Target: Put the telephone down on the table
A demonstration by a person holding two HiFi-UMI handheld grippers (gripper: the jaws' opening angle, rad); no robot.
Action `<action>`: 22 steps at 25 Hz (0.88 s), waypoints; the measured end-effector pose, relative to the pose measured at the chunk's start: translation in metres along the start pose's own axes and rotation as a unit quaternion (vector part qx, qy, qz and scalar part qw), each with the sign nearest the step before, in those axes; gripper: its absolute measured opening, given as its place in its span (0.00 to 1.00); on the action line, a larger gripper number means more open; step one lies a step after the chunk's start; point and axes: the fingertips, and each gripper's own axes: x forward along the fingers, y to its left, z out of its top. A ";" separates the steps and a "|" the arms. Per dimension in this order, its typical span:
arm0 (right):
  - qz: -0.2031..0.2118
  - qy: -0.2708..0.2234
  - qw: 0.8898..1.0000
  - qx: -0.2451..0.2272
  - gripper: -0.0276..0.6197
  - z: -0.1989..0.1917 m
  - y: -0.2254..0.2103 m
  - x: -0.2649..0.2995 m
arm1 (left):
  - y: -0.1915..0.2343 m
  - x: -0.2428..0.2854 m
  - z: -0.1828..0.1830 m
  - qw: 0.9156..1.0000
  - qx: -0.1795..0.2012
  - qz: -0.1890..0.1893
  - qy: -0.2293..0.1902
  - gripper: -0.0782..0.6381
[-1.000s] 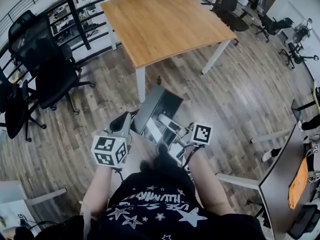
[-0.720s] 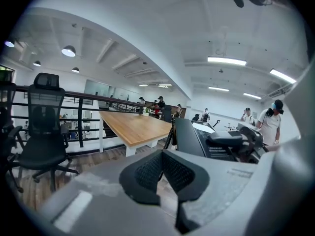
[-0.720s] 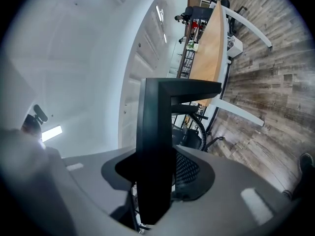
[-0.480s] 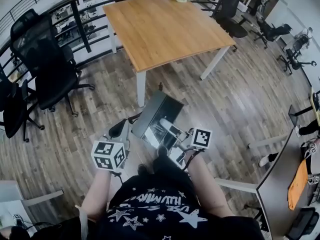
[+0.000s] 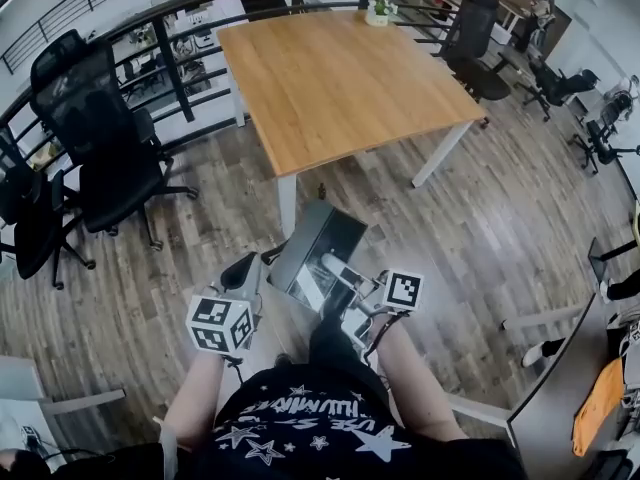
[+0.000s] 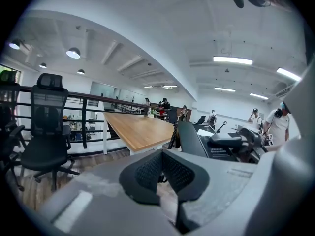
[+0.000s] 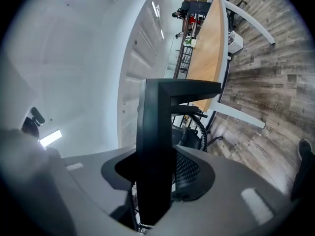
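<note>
The telephone (image 5: 315, 243) is up in the air in front of the person, over the wood floor (image 5: 480, 198), at 6 o'clock from the bench (image 5: 340, 78) and clear of its near corner. It is not on the bench. The right gripper (image 5: 345, 286) has it: in the right gripper view a black slab of the telephone (image 7: 155, 151) stands upright between the fingers, clamped from both sides, with its coiled cord (image 7: 202, 127) hanging just beyond. The left gripper (image 5: 243, 268) sits just beside the telephone's 9 o'clock edge. In the left gripper view its fingers (image 6: 147, 171) are drawn close with nothing between them, and the telephone (image 6: 199, 141) shows off to the right, apart from them.

Around it now. Two black office chairs (image 5: 105, 138) crowd the 10 o'clock side, well apart from the grippers. A dark railing (image 5: 180, 63) curves behind the bench from 10 to 1 o'clock. A small plant pot (image 5: 378, 6) stands at the bench's far edge, and another chair (image 5: 478, 38) is tucked at 1 o'clock. The near white leg (image 5: 287, 193) drops from the bench's closest corner, right at 12 o'clock from the telephone.

Bare floor lies between telephone and bench, and it widens out at 3 o'clock. People stand far off across the room (image 6: 275, 124).
</note>
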 end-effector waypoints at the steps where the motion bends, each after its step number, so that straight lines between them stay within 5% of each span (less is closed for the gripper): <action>1: -0.002 0.006 1.000 -0.003 0.30 0.010 -0.005 0.006 | 0.004 0.009 0.004 1.000 -0.002 0.005 0.002 0.11; 22: 0.028 0.082 0.996 -0.011 0.30 0.191 -0.052 0.063 | 0.022 0.178 0.072 0.997 -0.025 0.075 0.008 0.11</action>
